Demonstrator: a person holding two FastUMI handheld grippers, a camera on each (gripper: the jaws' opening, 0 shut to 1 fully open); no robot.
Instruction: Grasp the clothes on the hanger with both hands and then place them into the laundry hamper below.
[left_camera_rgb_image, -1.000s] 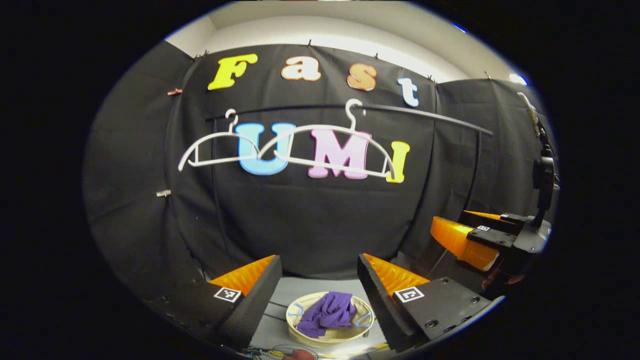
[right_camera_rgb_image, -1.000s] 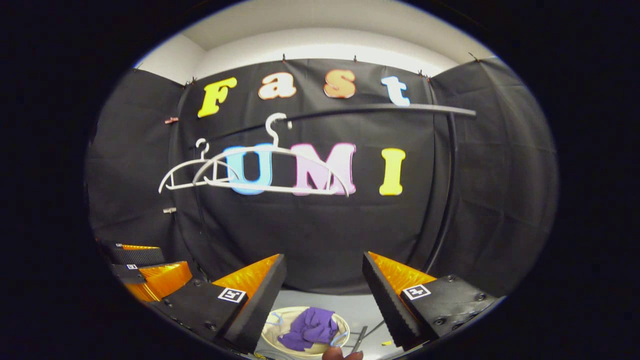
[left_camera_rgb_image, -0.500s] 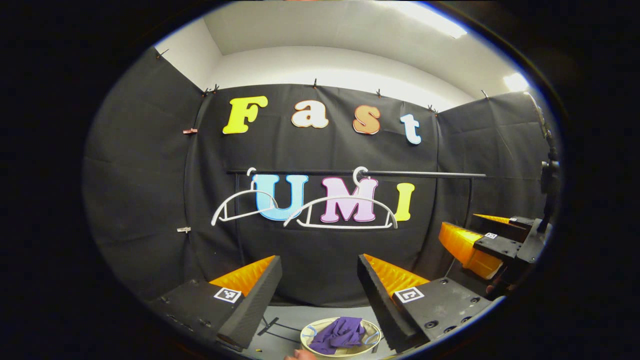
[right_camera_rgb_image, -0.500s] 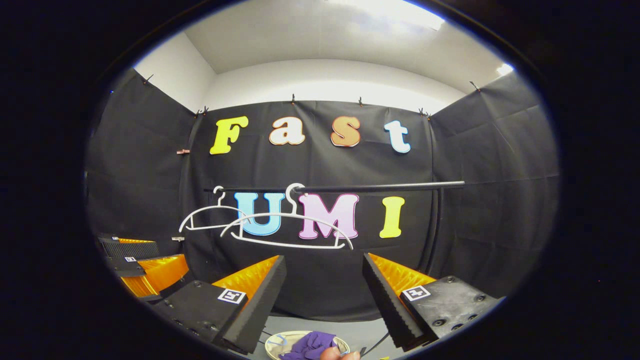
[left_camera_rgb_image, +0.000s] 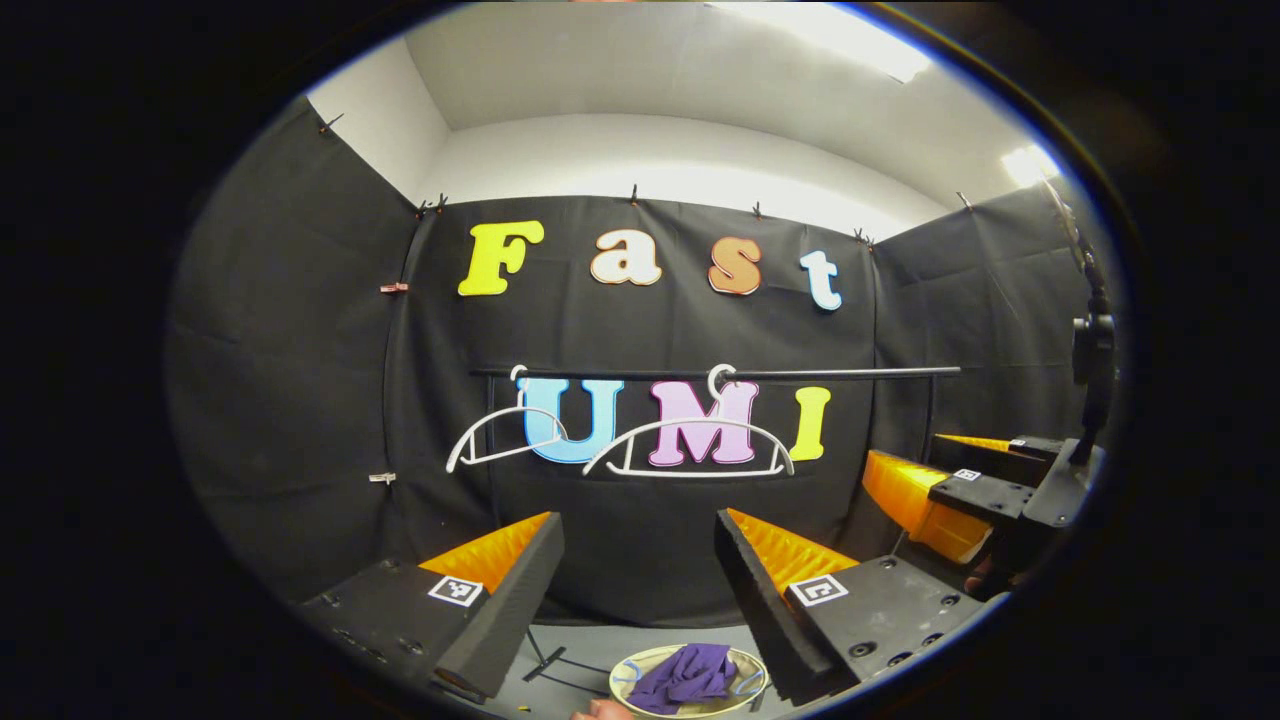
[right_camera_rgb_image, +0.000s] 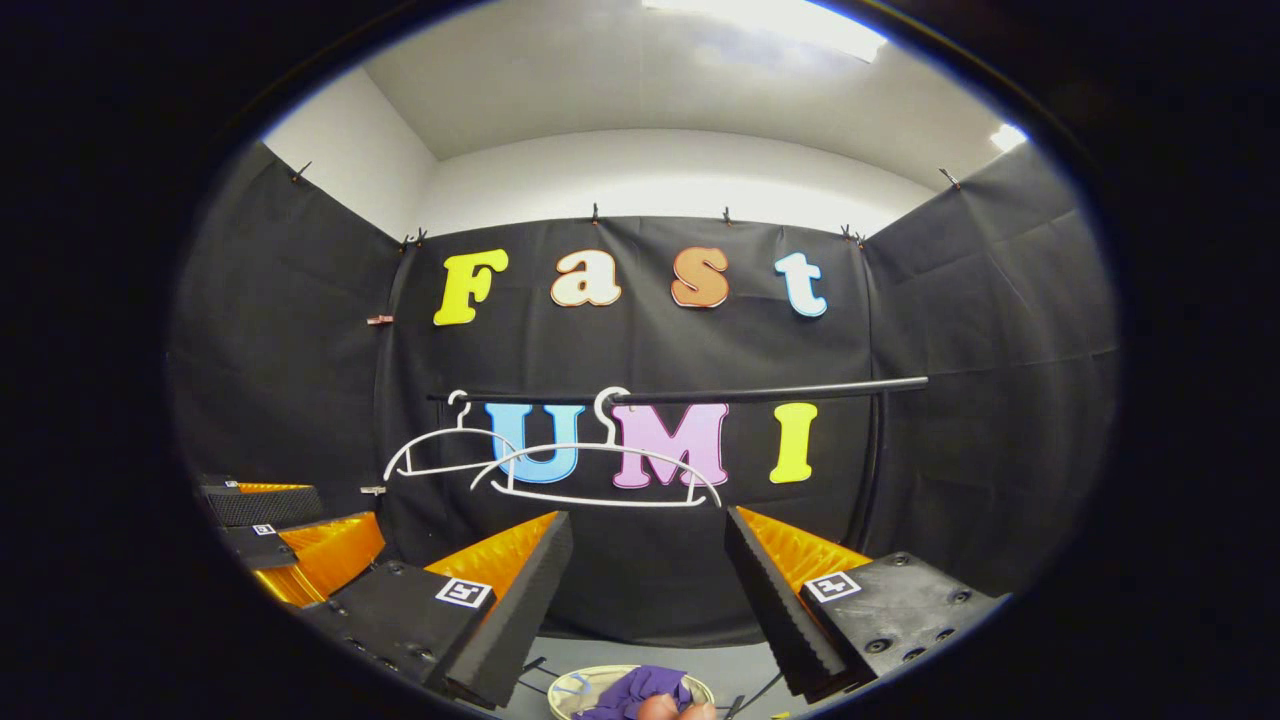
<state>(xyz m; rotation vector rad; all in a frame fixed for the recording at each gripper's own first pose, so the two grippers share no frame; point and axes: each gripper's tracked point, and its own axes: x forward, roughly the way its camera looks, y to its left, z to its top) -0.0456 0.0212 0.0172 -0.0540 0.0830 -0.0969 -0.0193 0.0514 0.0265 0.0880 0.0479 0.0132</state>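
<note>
A purple garment (left_camera_rgb_image: 690, 677) lies crumpled inside the round cream laundry hamper (left_camera_rgb_image: 625, 675) on the floor, low in the left gripper view. In the right gripper view the same garment (right_camera_rgb_image: 640, 692) and the hamper (right_camera_rgb_image: 570, 686) sit at the bottom edge. Two bare white hangers (left_camera_rgb_image: 690, 450) (right_camera_rgb_image: 600, 475) hang on the black rail (left_camera_rgb_image: 830, 373). My left gripper (left_camera_rgb_image: 640, 525) is open and holds nothing, well above the hamper. My right gripper (right_camera_rgb_image: 650, 525) is open too, with nothing between its fingers. The right gripper (left_camera_rgb_image: 950, 490) also appears at the right of the left gripper view.
The rail's upright post (right_camera_rgb_image: 878, 460) stands at the right. The other gripper (right_camera_rgb_image: 290, 540) sits low at the left of the right gripper view. Black rack feet (left_camera_rgb_image: 550, 665) cross the grey floor beside the hamper. A fingertip (right_camera_rgb_image: 665, 708) shows at the bottom edge.
Both views have tilted up and drawn back: the rail and hangers sank lower in the image, and the hamper with the purple garment slid toward the bottom edge. Both grippers stayed open.
</note>
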